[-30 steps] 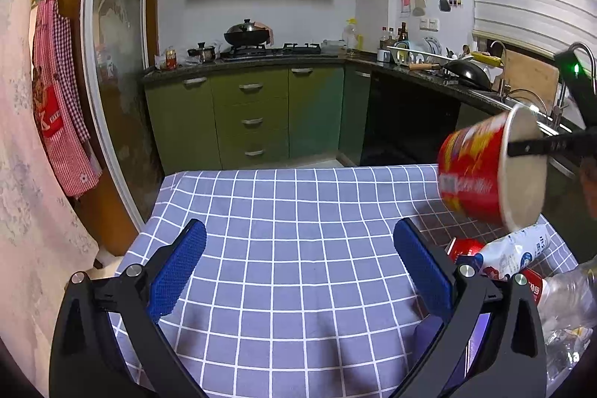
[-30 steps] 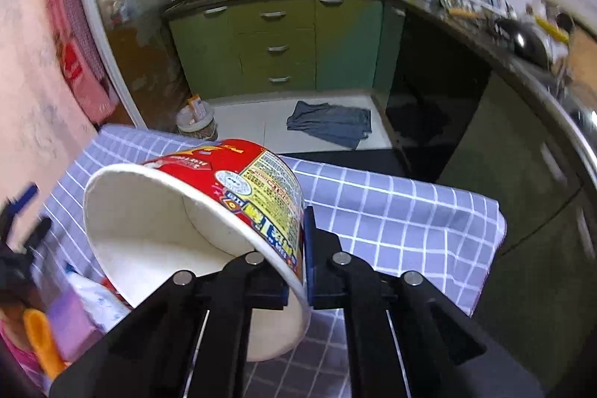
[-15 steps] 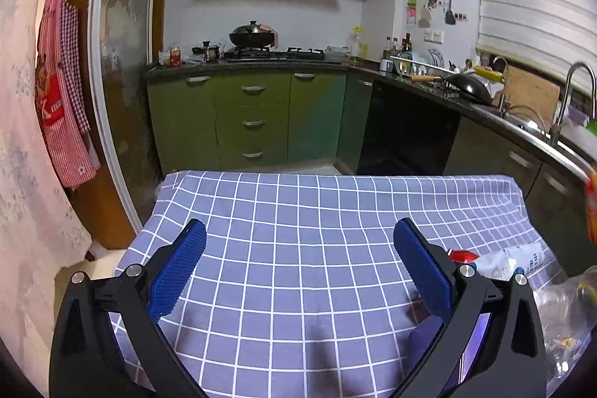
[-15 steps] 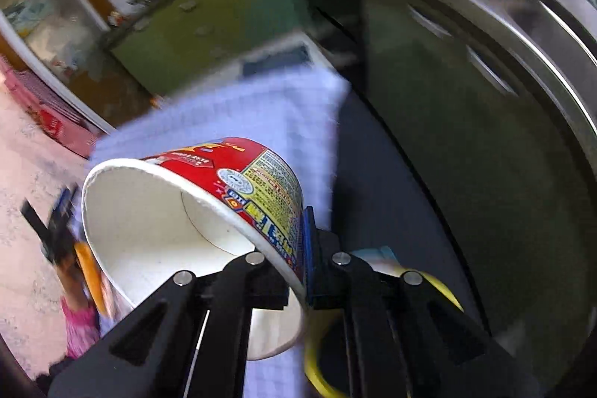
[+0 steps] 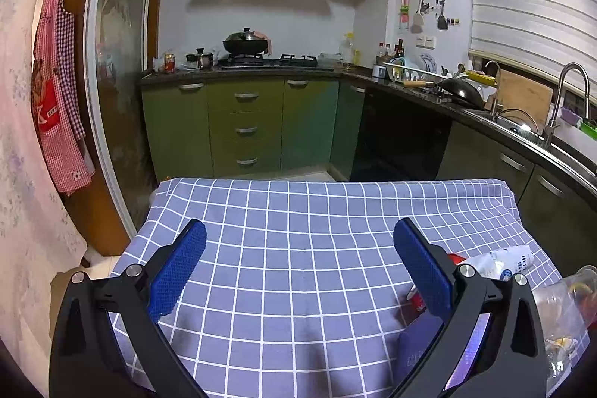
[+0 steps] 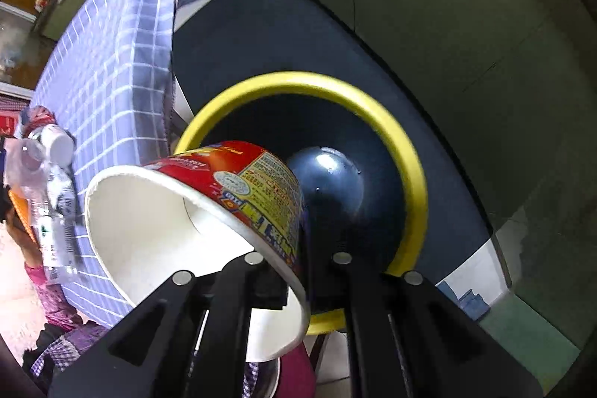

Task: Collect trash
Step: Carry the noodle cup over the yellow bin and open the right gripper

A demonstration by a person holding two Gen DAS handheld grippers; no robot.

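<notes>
Empty noodle cup over yellow-rimmed bin, bin interior dark

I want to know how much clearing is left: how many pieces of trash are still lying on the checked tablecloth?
About 4, all clustered at one edge: a white wrapper, a red item beside it, a clear plastic bottle, and a purple packet behind the left gripper. More may be hidden.

Indoor artificial light fills both fisheye views, and black vignette crowds every corner while straight lines bow toward the edges. The left wrist view is sharp, with a bright spot on the sink at 3 o'clock and soft shadows on the tablecloth toward 6. The right wrist view is motion-smeared, worst at 9 o'clock, with a glare patch inside the dark bin.
</notes>
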